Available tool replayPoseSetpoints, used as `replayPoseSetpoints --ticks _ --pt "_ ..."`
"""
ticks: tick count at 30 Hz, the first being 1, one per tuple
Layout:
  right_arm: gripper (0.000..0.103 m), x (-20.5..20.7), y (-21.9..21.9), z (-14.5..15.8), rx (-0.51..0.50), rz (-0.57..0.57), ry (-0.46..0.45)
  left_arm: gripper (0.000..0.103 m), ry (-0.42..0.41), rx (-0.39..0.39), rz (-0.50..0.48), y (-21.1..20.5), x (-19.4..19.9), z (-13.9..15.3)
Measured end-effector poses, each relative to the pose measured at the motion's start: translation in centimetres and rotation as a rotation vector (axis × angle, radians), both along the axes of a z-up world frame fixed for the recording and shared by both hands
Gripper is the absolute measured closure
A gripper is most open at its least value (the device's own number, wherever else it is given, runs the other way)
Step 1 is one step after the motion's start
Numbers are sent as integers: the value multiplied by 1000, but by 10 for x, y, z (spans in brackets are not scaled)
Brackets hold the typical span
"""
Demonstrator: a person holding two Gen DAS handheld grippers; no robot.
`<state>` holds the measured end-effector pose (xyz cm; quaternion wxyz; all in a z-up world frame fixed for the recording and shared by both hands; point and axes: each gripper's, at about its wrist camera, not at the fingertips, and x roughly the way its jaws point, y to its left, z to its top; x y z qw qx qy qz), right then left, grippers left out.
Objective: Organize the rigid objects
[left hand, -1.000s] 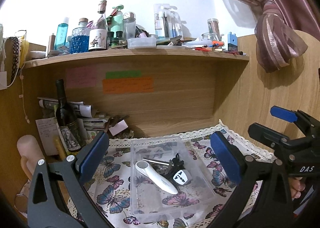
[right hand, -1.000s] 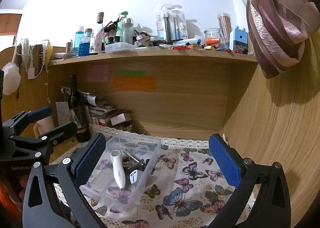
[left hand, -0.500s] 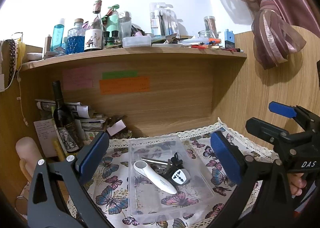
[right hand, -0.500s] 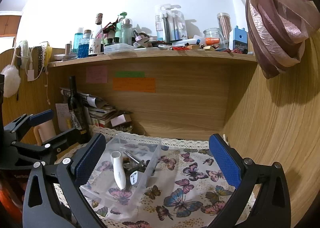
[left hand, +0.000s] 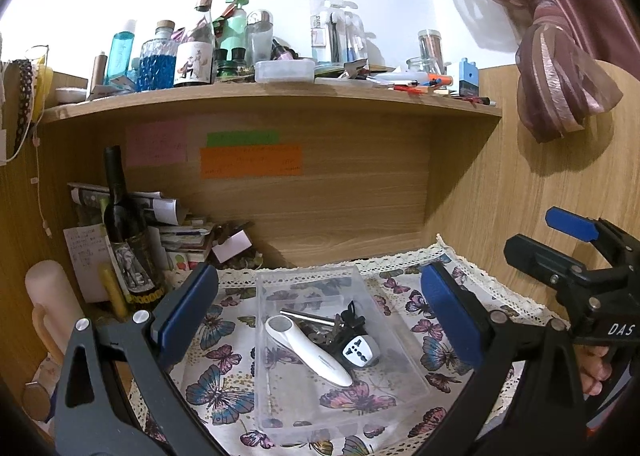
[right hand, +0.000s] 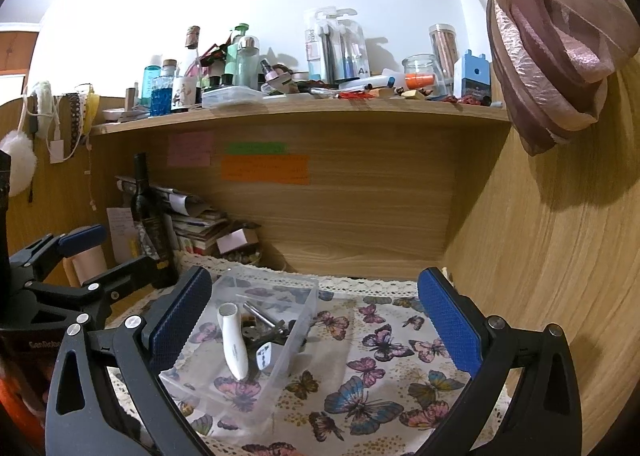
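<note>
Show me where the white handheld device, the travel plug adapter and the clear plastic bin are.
white handheld device (left hand: 308,350): left wrist view, middle of its white body.
travel plug adapter (left hand: 359,352): left wrist view, its white socket face.
clear plastic bin (left hand: 402,348): left wrist view, bare right wall.

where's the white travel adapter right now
The travel adapter lies inside the clear plastic bin on the butterfly cloth, low centre in the left wrist view, right of the white handheld device beside the keys.

Left gripper: black angular frame, triangular cutouts, silver screws, blue ribbed pads. Right gripper: same black frame, blue pads, white "DAS" lettering on side. Bare skin-toned fingers behind right handle.
</note>
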<state>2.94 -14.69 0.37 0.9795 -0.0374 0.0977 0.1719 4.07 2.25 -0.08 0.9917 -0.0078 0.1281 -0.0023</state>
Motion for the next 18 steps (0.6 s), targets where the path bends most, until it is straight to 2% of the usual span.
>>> replayPoseSetpoints --ticks 18 --pt "0 7 1 -2 -2 0 30 0 11 8 -14 -3 2 0"
